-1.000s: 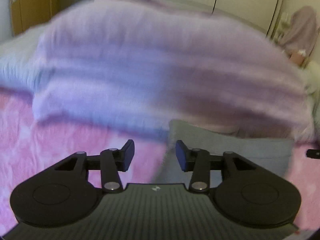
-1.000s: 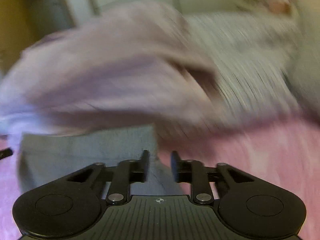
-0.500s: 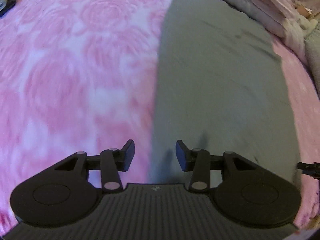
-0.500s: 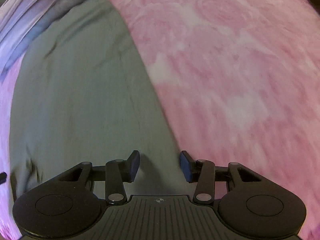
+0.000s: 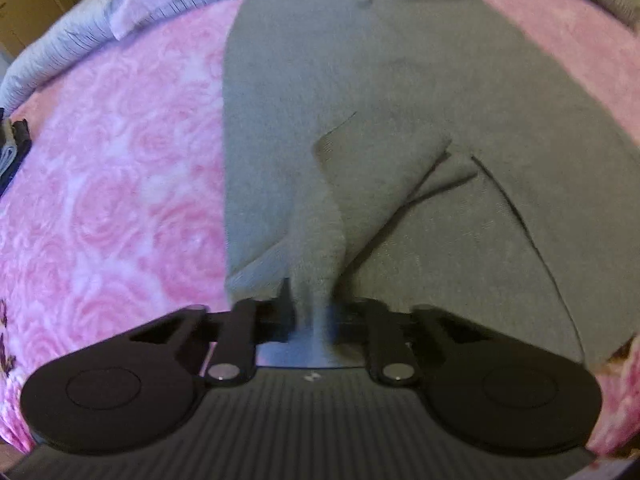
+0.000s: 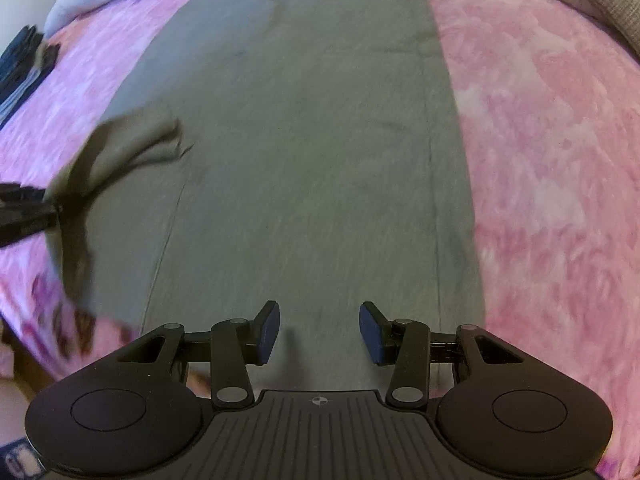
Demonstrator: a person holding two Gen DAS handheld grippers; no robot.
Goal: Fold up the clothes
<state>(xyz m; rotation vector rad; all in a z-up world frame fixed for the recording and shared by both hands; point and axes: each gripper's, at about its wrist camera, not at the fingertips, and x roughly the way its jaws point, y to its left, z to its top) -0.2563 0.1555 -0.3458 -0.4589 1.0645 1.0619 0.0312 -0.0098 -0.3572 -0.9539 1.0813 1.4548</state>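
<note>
A grey garment point(image 6: 312, 152) lies lengthwise on the pink rose-patterned bedspread point(image 5: 112, 184), which lies bare on either side of it. Lilac bedding point(image 5: 132, 4) is bunched along the far edge, and dark items point(image 6: 20, 60) lie at the far left edge. The left gripper point(image 5: 314, 308) is clamped on a raised corner of the garment at its near left edge; half a second ago its fingers stood apart over flat cloth. The right gripper point(image 6: 319, 330) hovers over the near end, fingers apart, nothing between them.
</note>
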